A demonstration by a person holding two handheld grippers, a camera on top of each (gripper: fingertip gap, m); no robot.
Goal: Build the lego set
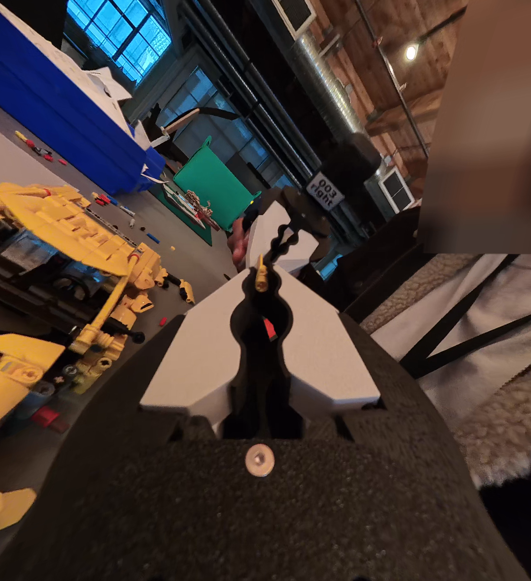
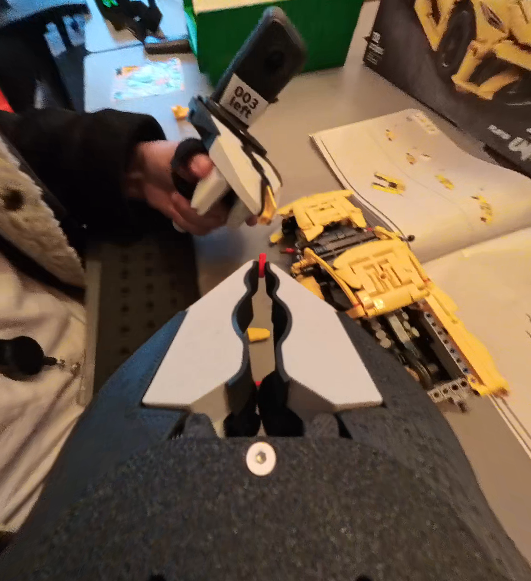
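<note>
From my right wrist camera the grey table [image 2: 305, 94] fills the scene, with the black set box [image 2: 446, 78] at 1 o'clock and the open instruction booklet [image 2: 415, 176] spread below it toward 3 o'clock. The half-built yellow car [image 2: 361, 276] lies partly on the booklet, just right of centre; in my left wrist camera the same car [image 1: 57, 239] sits at 9 o'clock, with a long blue bin [image 1: 53, 103] at 10 o'clock and a green bin [image 1: 207, 182] beyond it near the middle. Loose red, blue and yellow pieces [image 1: 110, 201] are scattered on the table between car and blue bin. My left gripper [image 1: 261, 276] is clamped on a small yellow piece [image 1: 260, 276] at its tips, raised off the table; the right camera shows that gripper [image 2: 265, 207] at 11 o'clock, held in a hand [image 2: 170, 188] with a black sleeve. My right gripper [image 2: 262, 267] is closed on a small red piece [image 2: 262, 265], above the table just left of the car. One more yellow piece [image 2: 258, 334] lies on the table, seen between my right fingers.
</note>
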